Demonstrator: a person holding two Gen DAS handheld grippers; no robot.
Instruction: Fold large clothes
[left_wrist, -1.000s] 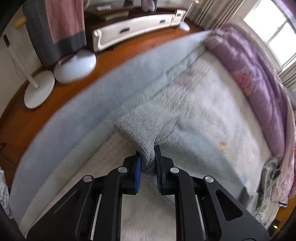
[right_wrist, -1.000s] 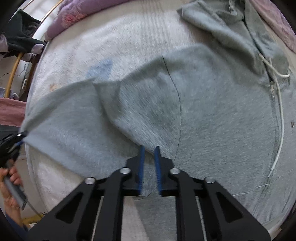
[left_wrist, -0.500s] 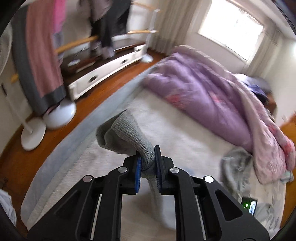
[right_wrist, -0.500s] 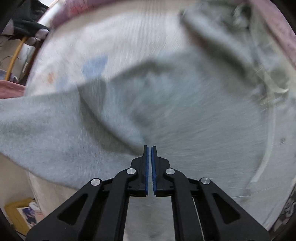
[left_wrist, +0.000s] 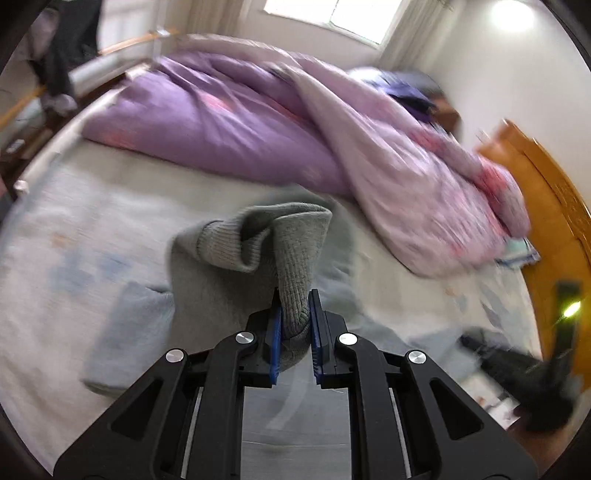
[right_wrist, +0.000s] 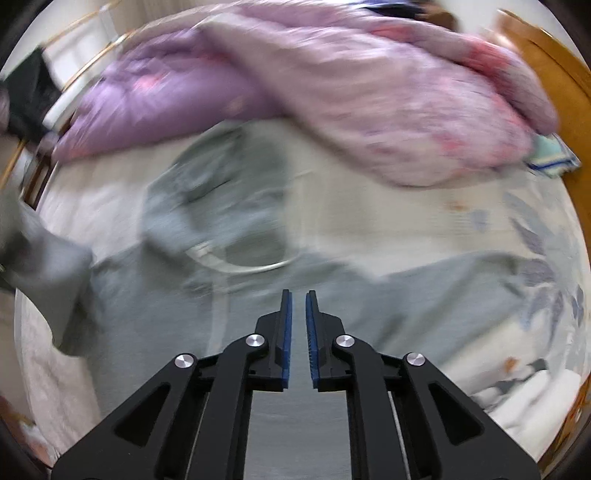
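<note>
Right now my left gripper (left_wrist: 294, 314) pinches the grey hoodie's ribbed cuff (left_wrist: 295, 258) above the bed (left_wrist: 55, 295). My right gripper (right_wrist: 298, 314) is opening with nothing between its fingers

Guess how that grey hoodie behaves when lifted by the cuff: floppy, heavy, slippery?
Probably floppy: the ribbed cuff pinched in the left gripper folds over itself, and the sleeve sags below. The knit looks thick, so the hoodie likely drags rather than floats. Slip seems unlikely, since the ribbing bunches between the pads. The right gripper is opening, with nothing between its pads.
</note>
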